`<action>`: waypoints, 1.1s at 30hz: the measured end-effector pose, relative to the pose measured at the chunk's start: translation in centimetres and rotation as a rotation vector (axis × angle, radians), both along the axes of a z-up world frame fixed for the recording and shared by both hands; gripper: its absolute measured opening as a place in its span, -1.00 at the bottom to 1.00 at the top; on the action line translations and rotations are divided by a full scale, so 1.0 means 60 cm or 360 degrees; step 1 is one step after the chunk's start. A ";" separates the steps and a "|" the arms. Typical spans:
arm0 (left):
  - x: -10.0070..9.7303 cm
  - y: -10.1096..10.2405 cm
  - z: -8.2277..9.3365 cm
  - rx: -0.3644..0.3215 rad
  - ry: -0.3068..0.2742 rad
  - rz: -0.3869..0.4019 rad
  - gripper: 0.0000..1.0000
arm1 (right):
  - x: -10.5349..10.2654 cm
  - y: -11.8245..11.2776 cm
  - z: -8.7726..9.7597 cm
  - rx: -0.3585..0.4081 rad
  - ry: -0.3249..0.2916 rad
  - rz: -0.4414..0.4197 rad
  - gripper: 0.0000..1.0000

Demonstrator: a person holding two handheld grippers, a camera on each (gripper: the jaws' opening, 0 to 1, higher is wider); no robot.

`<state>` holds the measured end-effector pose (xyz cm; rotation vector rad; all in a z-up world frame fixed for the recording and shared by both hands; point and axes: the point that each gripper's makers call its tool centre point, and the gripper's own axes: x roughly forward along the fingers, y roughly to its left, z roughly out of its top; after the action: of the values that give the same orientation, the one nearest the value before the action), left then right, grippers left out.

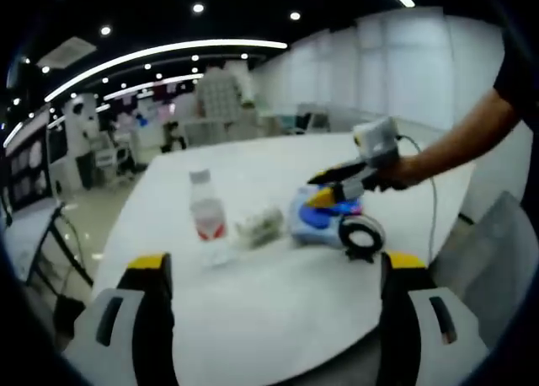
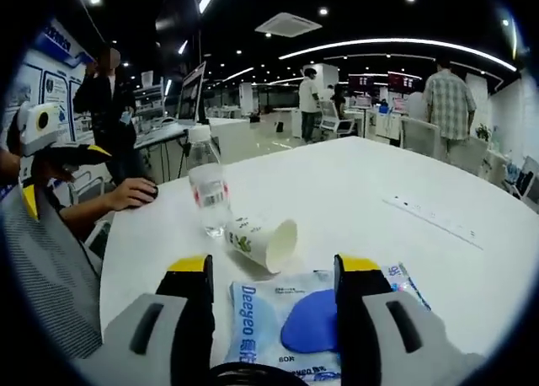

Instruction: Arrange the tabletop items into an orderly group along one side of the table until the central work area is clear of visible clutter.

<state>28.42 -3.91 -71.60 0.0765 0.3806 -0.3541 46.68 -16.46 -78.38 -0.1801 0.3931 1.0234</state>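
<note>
Wipes pack (image 2: 307, 325) lies between the right tool's (image 2: 271, 272) wide jaws, lined up for a grasp; left tool (image 1: 274, 272) waits wide, holding nothing.

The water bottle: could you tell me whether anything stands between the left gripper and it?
Nothing visible does. In the left gripper view, bare white table lies between the open left gripper and the upright water bottle. The tipped paper cup lies just beside the bottle, off that line.

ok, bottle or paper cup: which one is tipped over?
The paper cup. It lies on its side with its open mouth facing the blue wipes pack, while the water bottle stands upright just behind it, cap on.
</note>
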 end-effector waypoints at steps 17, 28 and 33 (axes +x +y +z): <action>0.001 0.012 -0.003 0.0051 0.0002 0.0036 0.96 | 0.021 0.070 -0.036 -0.0063 0.0095 0.0218 -0.22; 0.003 0.021 0.003 0.0100 -0.0021 0.0055 0.84 | 0.043 0.096 -0.049 0.0167 0.0403 0.0111 -0.53; 0.005 0.022 0.002 0.0097 -0.0016 0.0062 0.83 | 0.044 0.102 -0.057 0.0243 0.0523 0.0101 -0.67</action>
<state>28.71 -2.58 -71.50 0.1301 0.3827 -0.3039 49.29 -10.32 -81.79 0.1154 0.6072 1.1440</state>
